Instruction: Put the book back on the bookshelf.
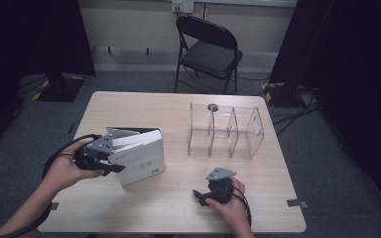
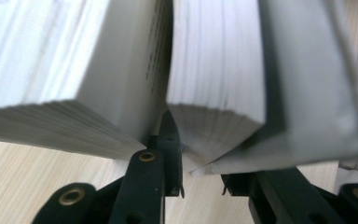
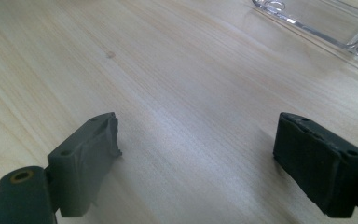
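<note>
Gripping one book (image 2: 214, 74) out of the white stack (image 1: 138, 153) at surface (image 1: 178, 208) left-centre, the left gripper (image 2: 200, 154) has its fingers clamped on that book, w/ one finger wedged btwn two books. Best to lift slow, keep it upright, then head for the clear rack (image 1: 225, 131). Right gripper (image 1: 204, 196) rests on surface, fingers open, nothing btwn.

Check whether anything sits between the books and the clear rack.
Nothing visible does. Bare table lies between the books, one clamped in the left gripper, and the rack. The right gripper rests open nearer the person, off that path.
</note>
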The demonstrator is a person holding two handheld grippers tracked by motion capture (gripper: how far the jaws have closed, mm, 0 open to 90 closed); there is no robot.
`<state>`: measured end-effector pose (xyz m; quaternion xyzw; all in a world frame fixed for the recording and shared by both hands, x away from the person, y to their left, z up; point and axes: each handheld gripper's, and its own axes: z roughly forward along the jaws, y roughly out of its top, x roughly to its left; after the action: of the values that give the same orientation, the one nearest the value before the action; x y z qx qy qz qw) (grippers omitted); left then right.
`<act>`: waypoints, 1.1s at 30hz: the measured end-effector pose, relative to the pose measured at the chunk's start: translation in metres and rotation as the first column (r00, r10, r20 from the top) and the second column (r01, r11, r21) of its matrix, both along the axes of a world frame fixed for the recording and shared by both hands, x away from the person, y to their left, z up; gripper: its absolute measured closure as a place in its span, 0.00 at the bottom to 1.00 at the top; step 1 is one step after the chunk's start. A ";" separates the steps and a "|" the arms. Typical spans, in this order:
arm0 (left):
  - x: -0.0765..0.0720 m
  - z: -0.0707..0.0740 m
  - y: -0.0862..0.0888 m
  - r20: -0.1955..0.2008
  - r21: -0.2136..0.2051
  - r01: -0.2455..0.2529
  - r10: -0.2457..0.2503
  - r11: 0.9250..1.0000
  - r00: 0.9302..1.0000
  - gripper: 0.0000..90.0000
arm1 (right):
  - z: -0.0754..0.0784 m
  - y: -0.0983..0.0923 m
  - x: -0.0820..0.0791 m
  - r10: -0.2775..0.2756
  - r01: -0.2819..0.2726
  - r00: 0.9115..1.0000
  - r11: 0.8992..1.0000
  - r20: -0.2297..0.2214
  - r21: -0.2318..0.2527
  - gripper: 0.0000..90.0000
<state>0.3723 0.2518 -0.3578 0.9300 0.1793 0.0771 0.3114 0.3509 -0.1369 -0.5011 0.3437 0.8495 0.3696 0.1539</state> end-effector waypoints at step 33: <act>-0.001 -0.010 0.015 0.025 -0.030 -0.071 0.072 0.997 0.997 0.60 | 0.015 0.026 0.007 0.101 -0.105 0.992 0.993 -0.071 -0.059 0.17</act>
<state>0.3712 0.2670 -0.3678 0.9172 0.2096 0.0977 0.3244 0.3582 -0.1109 -0.4858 0.3065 0.8821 0.3382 0.1163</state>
